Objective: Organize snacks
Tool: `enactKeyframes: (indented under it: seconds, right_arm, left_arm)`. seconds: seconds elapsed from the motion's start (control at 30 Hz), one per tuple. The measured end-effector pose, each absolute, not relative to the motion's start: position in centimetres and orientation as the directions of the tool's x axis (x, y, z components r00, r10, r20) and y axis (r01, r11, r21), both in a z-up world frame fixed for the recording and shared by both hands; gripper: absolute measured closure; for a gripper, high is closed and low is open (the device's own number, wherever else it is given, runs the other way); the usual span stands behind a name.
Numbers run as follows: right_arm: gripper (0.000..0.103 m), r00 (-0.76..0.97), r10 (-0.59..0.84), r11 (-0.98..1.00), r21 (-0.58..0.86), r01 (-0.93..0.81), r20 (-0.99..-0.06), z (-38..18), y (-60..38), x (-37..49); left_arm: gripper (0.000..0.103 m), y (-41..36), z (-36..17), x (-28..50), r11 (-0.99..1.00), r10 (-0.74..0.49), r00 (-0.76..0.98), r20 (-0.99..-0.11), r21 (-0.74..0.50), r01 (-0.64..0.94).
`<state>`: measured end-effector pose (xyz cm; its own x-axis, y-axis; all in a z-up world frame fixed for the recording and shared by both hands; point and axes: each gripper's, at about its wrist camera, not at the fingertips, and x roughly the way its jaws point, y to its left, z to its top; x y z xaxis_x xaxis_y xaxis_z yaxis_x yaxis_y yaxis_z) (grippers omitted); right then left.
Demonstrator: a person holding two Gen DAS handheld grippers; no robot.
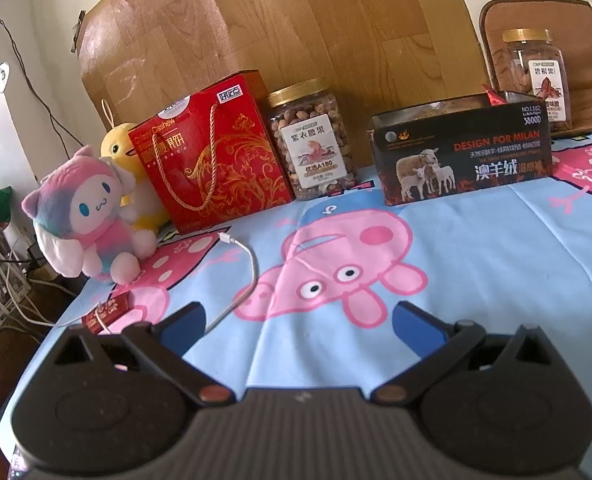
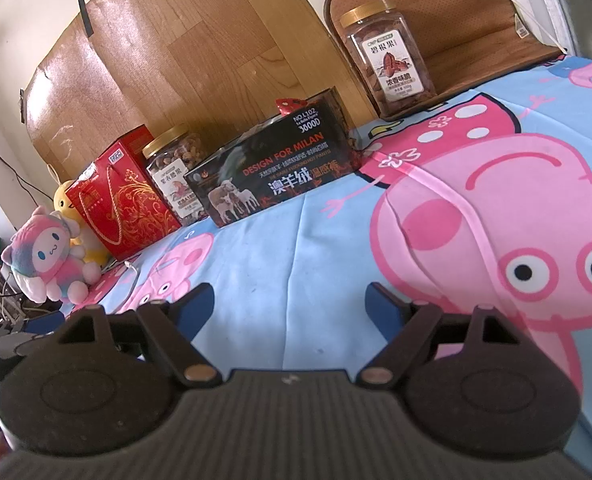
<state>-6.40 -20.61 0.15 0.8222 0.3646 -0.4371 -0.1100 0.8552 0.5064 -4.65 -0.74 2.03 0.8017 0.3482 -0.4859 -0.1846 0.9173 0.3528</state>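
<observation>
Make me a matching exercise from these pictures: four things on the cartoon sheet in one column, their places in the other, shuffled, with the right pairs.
Things:
1. red gift bag
2. cashew jar
3. black tin box
4. pecan jar

Places:
A. standing apart on the brown mat at the right
B. between the red gift bag and the black tin box
C. beside the plush toys, at the row's left
D. right of the cashew jar, open-topped

Pairs: 1-C, 2-B, 3-D, 4-A
</observation>
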Motion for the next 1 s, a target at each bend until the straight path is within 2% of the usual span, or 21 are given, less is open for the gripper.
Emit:
enactKeyframes:
  seconds: [0.27, 1.0]
  right_arm:
    - [0.018, 0.827, 0.361, 0.858, 0.502, -0.112, -0.432, 0.2, -20.6, -6.5]
    - [0.018, 0.841, 0.334, 0.877, 0.466, -0.112, -0.425, 0.9, -20.3, -6.9]
  left_arm:
    - [0.000, -0.7, 2.6, -5.2, 0.930, 0.317, 0.820, -0.477, 0.325, -0.171]
    - [0.000, 0.7, 6.8, -8.3, 0.995, 0.099, 0.900, -0.424, 0.054, -0.084]
